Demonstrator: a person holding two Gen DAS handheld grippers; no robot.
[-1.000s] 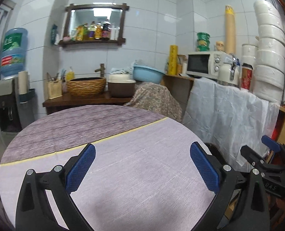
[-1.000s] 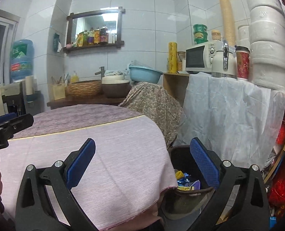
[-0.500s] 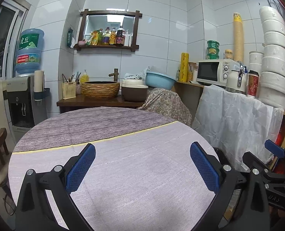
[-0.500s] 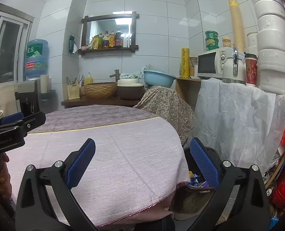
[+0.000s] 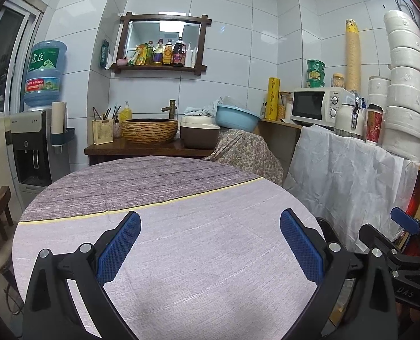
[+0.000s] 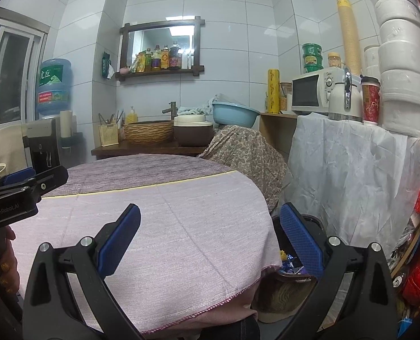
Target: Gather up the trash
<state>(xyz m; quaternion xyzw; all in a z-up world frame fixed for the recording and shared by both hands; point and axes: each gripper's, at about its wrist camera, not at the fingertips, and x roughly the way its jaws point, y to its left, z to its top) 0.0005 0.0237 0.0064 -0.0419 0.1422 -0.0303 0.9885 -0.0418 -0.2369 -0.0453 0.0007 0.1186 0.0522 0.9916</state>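
Observation:
A round table [image 5: 198, 226] under a grey and lilac cloth fills both views [image 6: 164, 215]; no loose trash shows on it. A dark trash bin [image 6: 292, 272] stands on the floor at the table's right edge, with blue and yellow wrappers [image 6: 290, 262] inside; only its rim [image 5: 327, 228] shows in the left wrist view. My left gripper [image 5: 210, 243] is open and empty over the near part of the table. My right gripper [image 6: 210, 238] is open and empty above the table's right edge, its right finger over the bin.
A wooden counter [image 5: 150, 148] with a woven basin, brown pot and blue bowl stands behind the table. A white-draped shelf [image 6: 351, 164] with a microwave [image 6: 313, 93] is on the right. A water dispenser [image 5: 37, 141] stands left. A patterned cloth [image 6: 243, 153] covers something behind the table.
Both grippers have risen and tilted upward, so more wall and less of the bin shows. Both stay open and empty.

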